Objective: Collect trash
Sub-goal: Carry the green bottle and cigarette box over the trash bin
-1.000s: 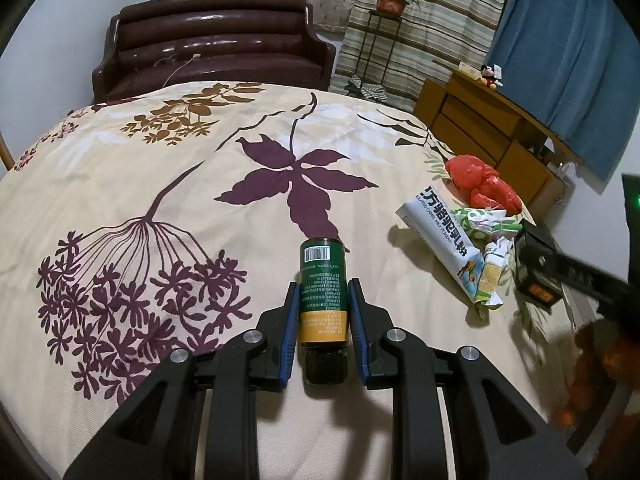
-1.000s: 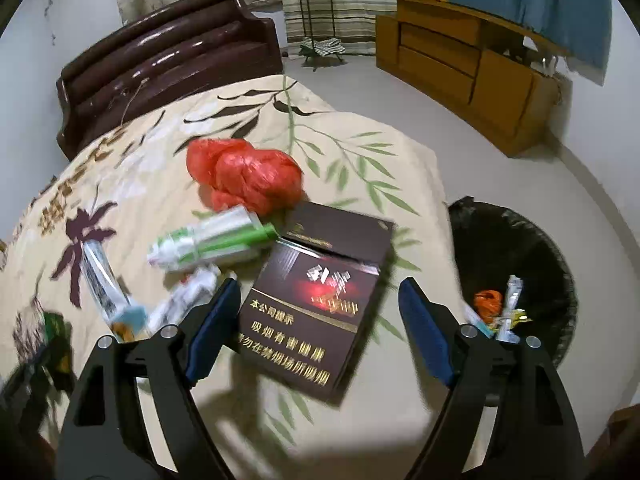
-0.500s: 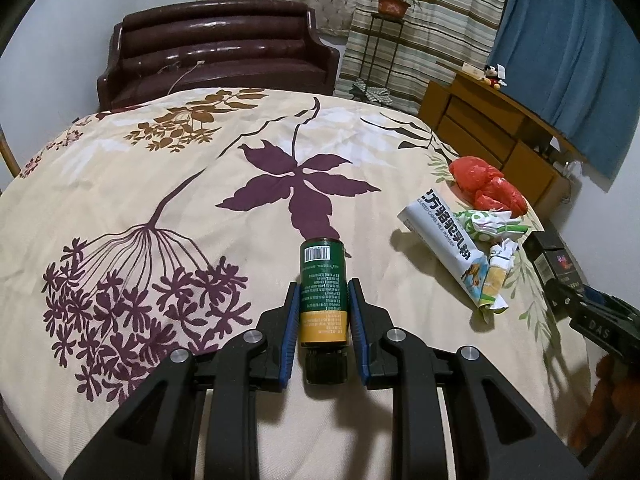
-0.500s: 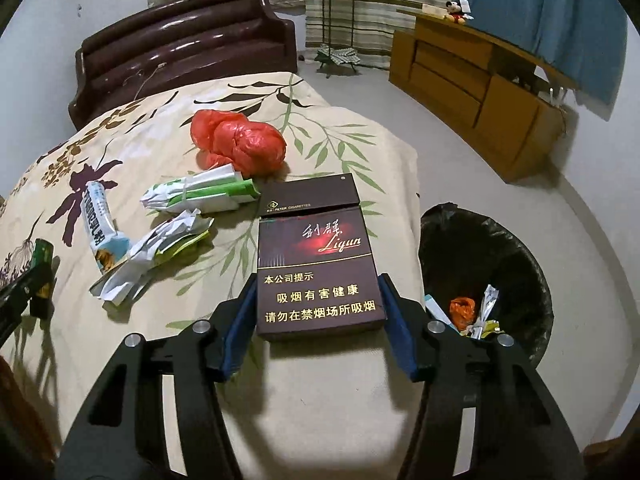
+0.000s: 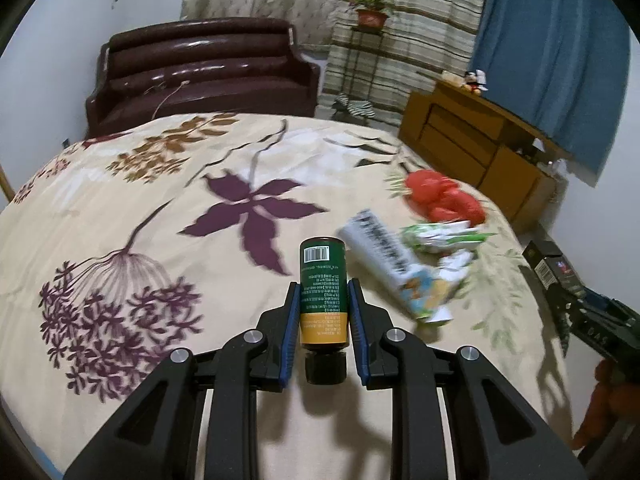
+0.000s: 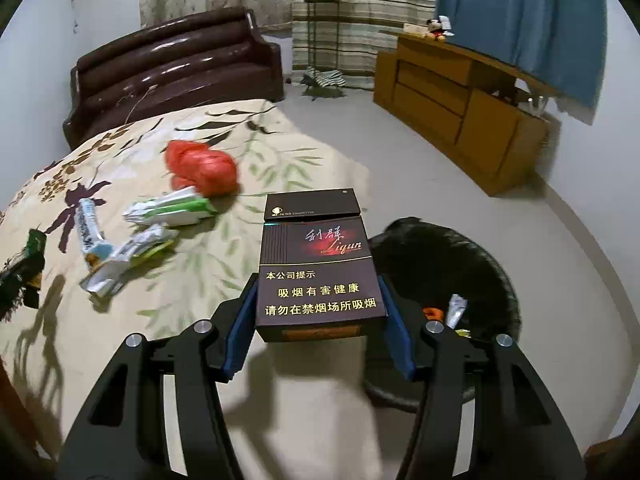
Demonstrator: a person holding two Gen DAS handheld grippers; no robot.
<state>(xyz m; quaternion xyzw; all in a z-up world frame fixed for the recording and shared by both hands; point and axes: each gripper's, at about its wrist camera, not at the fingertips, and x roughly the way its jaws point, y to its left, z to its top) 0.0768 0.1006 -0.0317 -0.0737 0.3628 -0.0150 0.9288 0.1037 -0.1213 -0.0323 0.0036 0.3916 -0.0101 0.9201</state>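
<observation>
My left gripper (image 5: 323, 304) is shut on a green and yellow bottle (image 5: 322, 280) with a black cap, held above the flowered bedspread (image 5: 140, 208). My right gripper (image 6: 318, 300) is shut on a dark cigarette carton (image 6: 316, 268) and holds it lifted over the bed's edge, beside the black trash bin (image 6: 480, 264). A red plastic bag (image 6: 202, 166), a green and white packet (image 6: 172, 210), a white tube-shaped wrapper (image 6: 88, 228) and a crumpled wrapper (image 6: 128, 260) lie on the bed. The same items show in the left wrist view, with the red bag (image 5: 440, 198) farthest.
The bin holds several wrappers (image 6: 454, 310). A dark leather sofa (image 5: 200, 76) stands beyond the bed. A wooden cabinet (image 6: 460, 112) lines the right wall under a blue curtain (image 6: 520, 16). A plant stand (image 6: 320, 20) stands by the striped curtain.
My right gripper closed on the cigarette carton and lifted it off the bed toward the bin. My left gripper, still holding the bottle, rose and turned slightly to the right.
</observation>
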